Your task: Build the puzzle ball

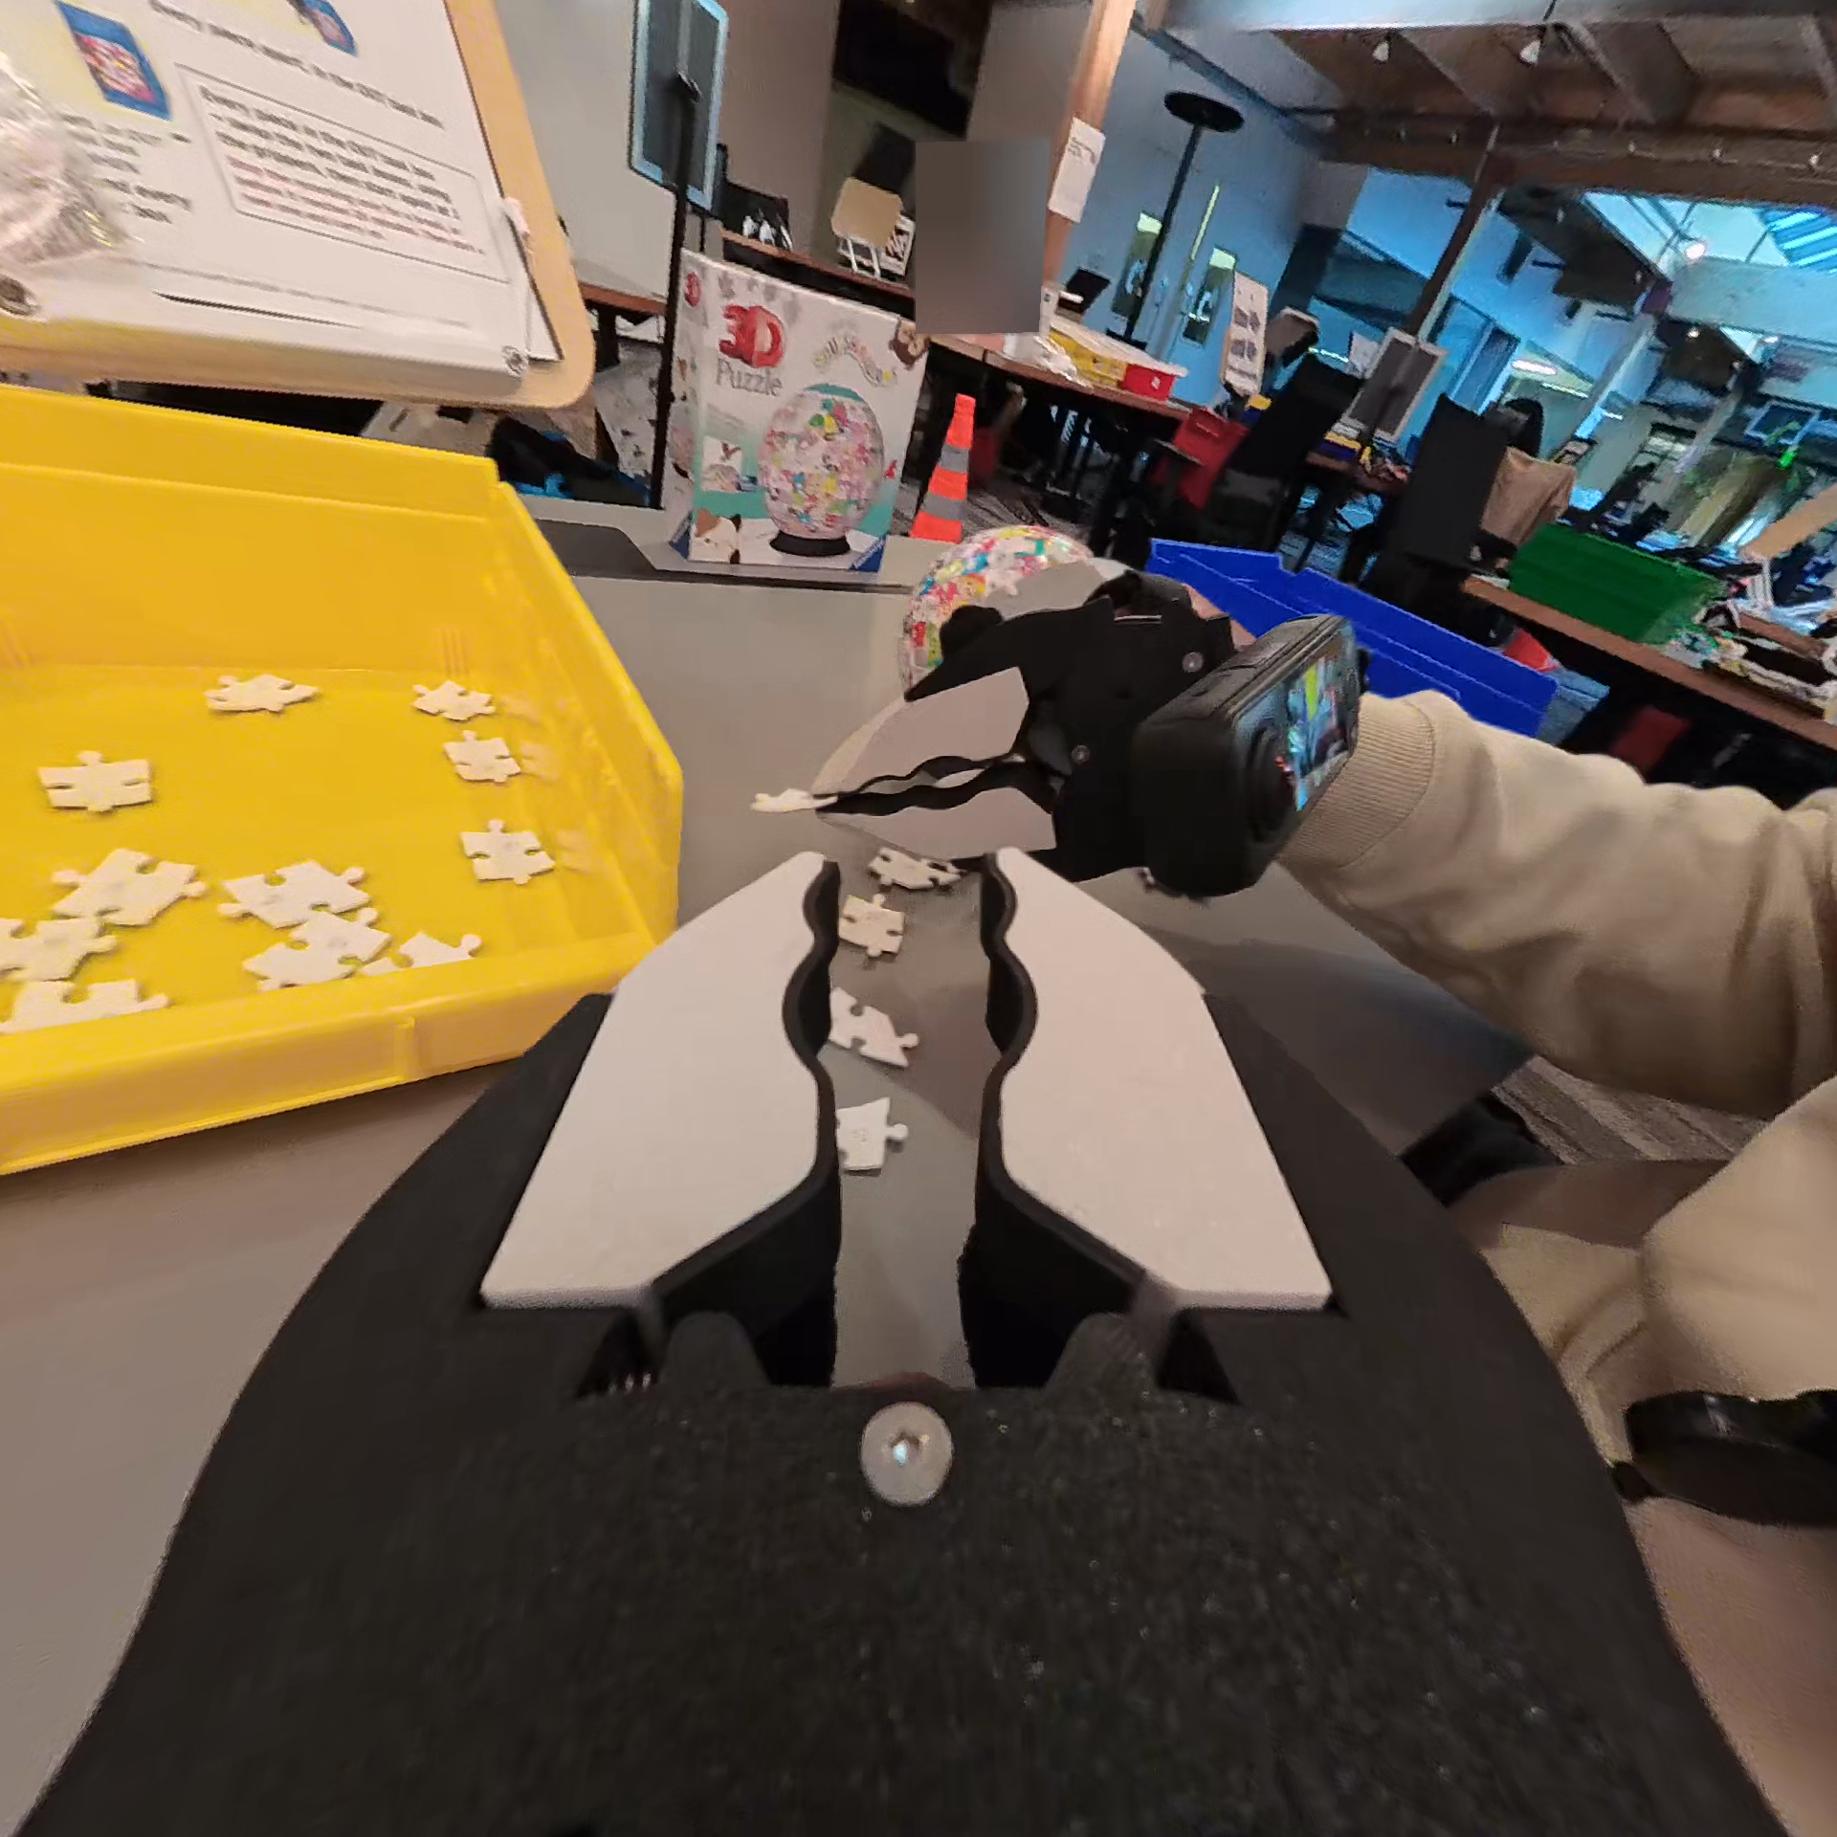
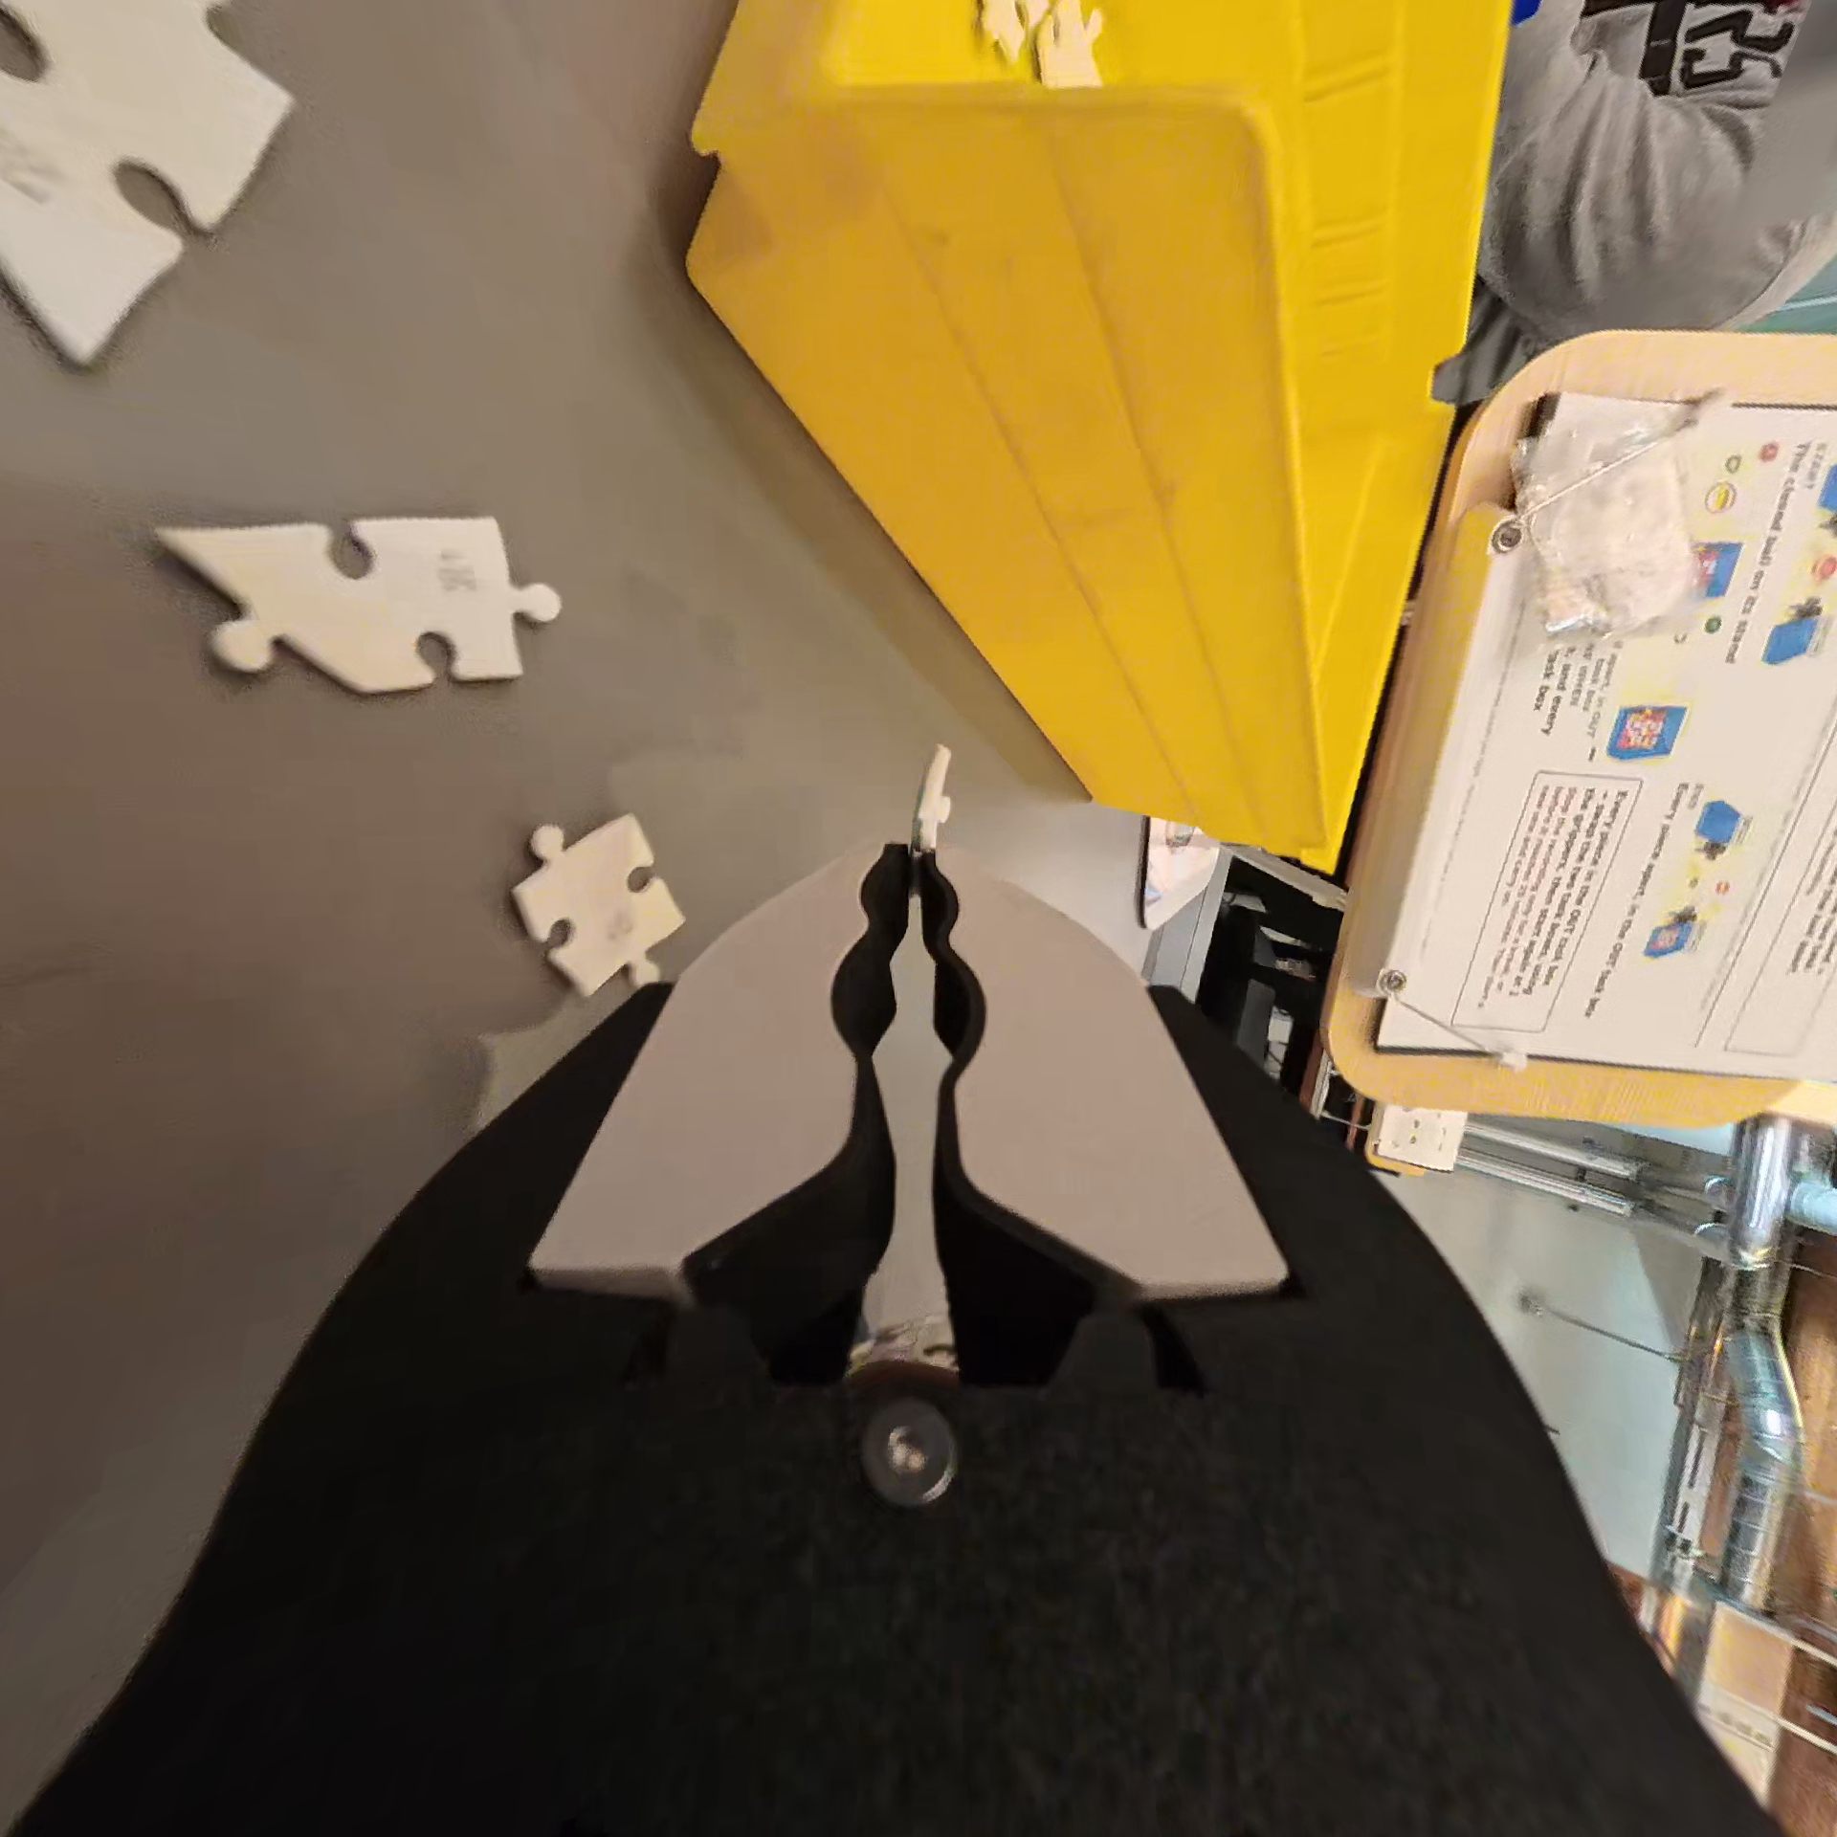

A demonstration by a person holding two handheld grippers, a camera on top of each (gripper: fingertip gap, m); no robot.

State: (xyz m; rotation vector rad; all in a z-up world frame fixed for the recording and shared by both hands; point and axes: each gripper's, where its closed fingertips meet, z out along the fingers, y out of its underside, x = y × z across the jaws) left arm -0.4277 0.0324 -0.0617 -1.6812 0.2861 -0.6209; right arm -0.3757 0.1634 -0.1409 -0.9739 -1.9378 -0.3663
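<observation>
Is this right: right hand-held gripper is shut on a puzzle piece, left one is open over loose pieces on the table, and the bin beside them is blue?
One slip: the bin beside them is yellow, not blue, as the left wrist view shows. The rest holds: the right hand-held gripper pinches a puzzle piece, and the left hand-held gripper is open over loose pieces on the table.

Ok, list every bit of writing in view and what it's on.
I won't quote writing; here is what bears it.
Puzzle box: large printed title and logos, legible.
Instruction sheet: paragraphs, mostly blurred.
Loose pieces: faint marks on their backs.
Grey sweatshirt: black print, cut off.
Background signs: too small.
</observation>
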